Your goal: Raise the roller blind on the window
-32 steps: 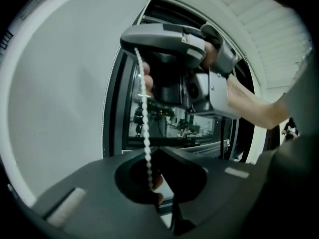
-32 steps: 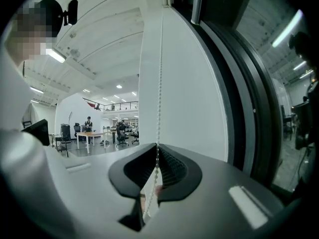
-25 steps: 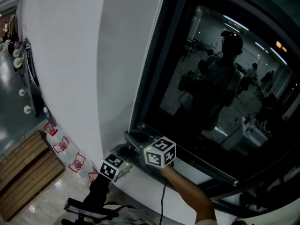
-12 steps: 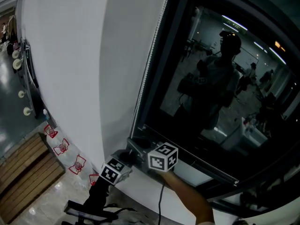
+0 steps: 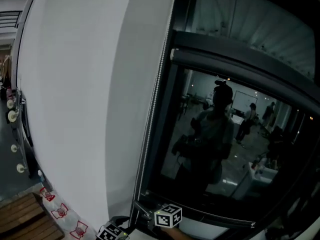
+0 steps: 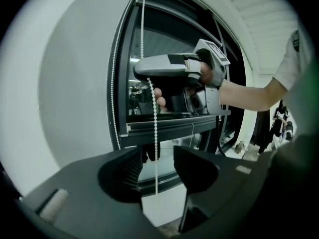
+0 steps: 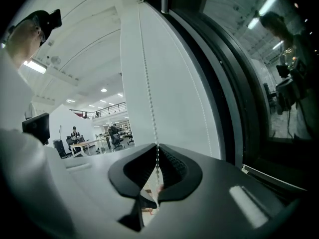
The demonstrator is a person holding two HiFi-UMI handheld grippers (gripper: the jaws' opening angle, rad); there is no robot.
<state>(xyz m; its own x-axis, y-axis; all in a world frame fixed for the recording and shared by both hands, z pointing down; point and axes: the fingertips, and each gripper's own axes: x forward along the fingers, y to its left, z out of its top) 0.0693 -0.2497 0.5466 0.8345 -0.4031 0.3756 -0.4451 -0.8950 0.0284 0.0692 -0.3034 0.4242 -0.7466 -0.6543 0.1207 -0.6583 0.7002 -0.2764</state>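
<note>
A white bead chain (image 5: 155, 89) hangs beside the dark window frame (image 5: 182, 14). My right gripper (image 7: 157, 156) is shut on the bead chain (image 7: 148, 91), which runs up from its jaws along the white wall. The left gripper view shows the right gripper (image 6: 172, 69) above, with the chain (image 6: 154, 114) dropping from its tip. There my left gripper (image 6: 157, 166) is open, the chain hanging between its jaws without touching the pads. In the head view both marker cubes (image 5: 167, 217) (image 5: 111, 232) sit at the bottom edge. A pale blind (image 5: 250, 21) fills the window's top above a dark bar (image 5: 225, 66).
The curved white wall (image 5: 80, 99) stands left of the window. The dark glass (image 5: 220, 149) reflects a person and a lit room. A second strand of chain (image 6: 116, 83) runs along the frame. A wooden floor panel (image 5: 22, 219) lies far below at left.
The head view has swung upward, showing more of the upper window and blind. Both grippers now sit lower in the picture, at its bottom edge, still close together by the chain.
</note>
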